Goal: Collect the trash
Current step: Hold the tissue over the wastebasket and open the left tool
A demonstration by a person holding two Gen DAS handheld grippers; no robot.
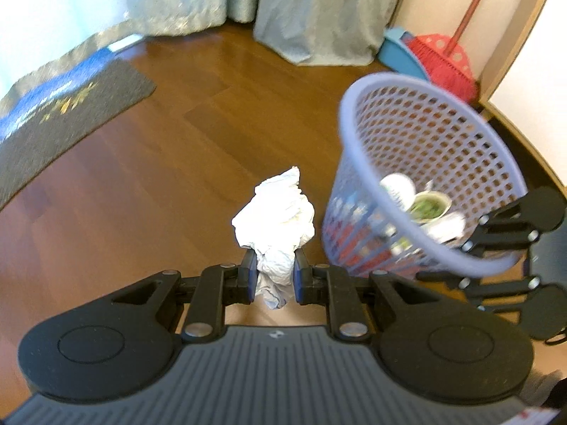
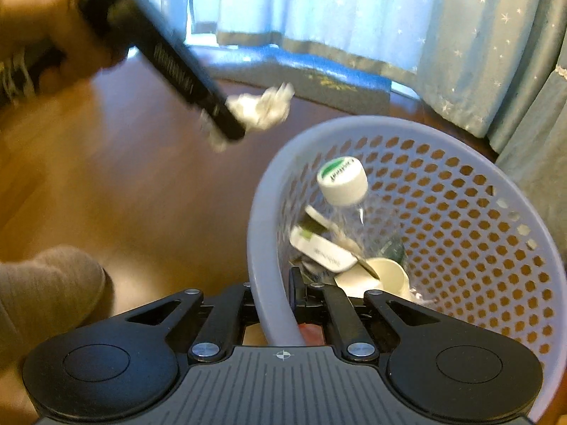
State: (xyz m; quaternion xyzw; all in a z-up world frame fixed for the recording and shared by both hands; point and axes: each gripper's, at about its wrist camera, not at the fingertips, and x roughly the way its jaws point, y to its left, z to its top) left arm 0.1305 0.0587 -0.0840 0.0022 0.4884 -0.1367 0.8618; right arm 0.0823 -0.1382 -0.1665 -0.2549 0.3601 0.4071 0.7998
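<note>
Right gripper [image 2: 274, 295] is clamped on the near rim of the lavender basket [image 2: 460, 184], tipping it so the mouth faces the incoming trash. Inside sit a clear bottle [image 2: 345, 191], a paper cup [image 2: 382, 276] and a flattened carton [image 2: 322, 253]. Left gripper [image 1: 274, 276] is pinched tight on the crumpled white paper [image 1: 276, 212], carried clear of the wooden floor [image 1: 159, 177], just beside the basket and not yet over it. Beyond lie the doormat [image 1: 71, 106], a red broom [image 1: 446, 60] and curtains [image 1: 319, 10].
</note>
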